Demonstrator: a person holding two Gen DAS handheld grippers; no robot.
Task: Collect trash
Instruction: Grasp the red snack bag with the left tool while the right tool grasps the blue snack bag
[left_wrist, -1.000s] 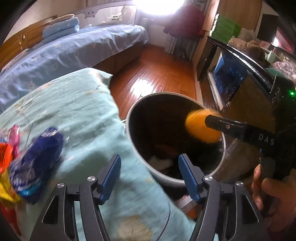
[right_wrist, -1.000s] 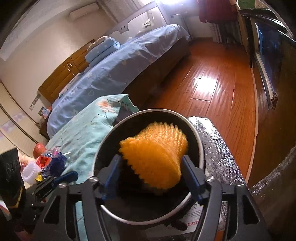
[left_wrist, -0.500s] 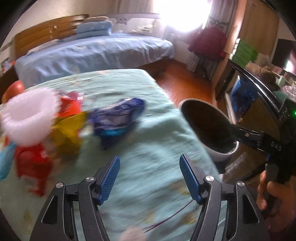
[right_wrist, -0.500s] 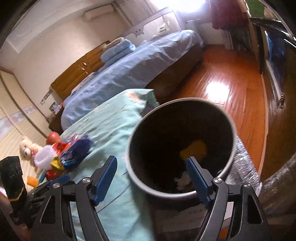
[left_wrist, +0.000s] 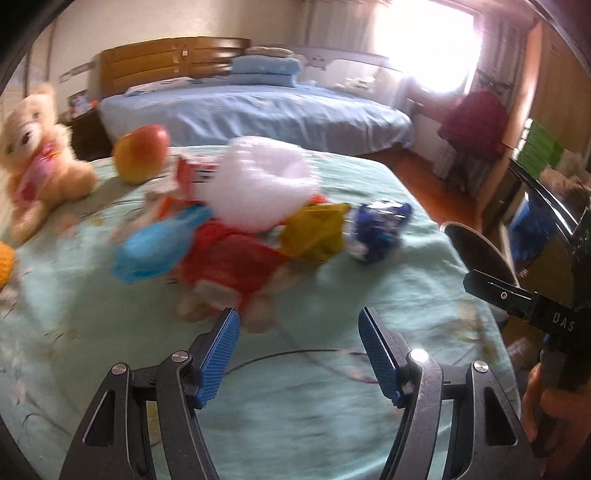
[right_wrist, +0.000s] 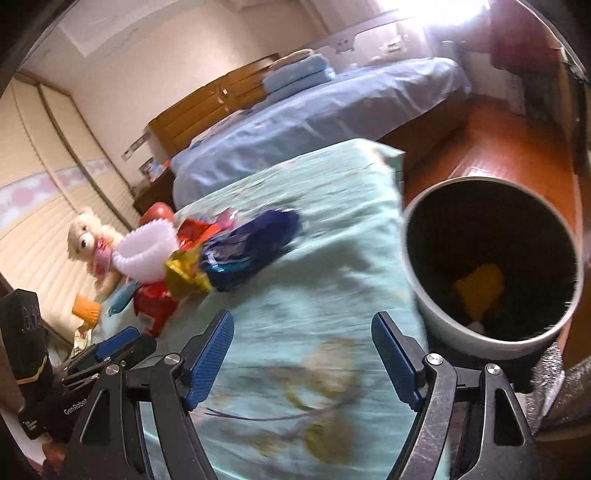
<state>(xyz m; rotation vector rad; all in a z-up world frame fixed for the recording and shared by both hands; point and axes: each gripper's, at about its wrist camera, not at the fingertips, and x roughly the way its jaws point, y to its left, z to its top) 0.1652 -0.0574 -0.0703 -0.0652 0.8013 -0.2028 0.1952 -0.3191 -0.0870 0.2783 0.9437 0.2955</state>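
Observation:
A pile of trash lies on the teal cloth: a white foam net, a dark blue wrapper, a yellow wrapper, a red wrapper and a light-blue one. My left gripper hangs open just short of the red wrapper, holding nothing. In the right wrist view the grey bin stands at the right with an orange foam net lying inside. My right gripper is open and empty over the cloth, left of the bin. The blue wrapper lies ahead of it.
A teddy bear and an apple sit behind the pile. Another orange foam net lies at the cloth's left edge. A blue bed stands beyond, with wooden floor around the bin. A hand holds the right gripper.
The right gripper let go of the orange foam net, which dropped into the bin, then swung left over the cloth. The left gripper swung from the bin to the trash pile.

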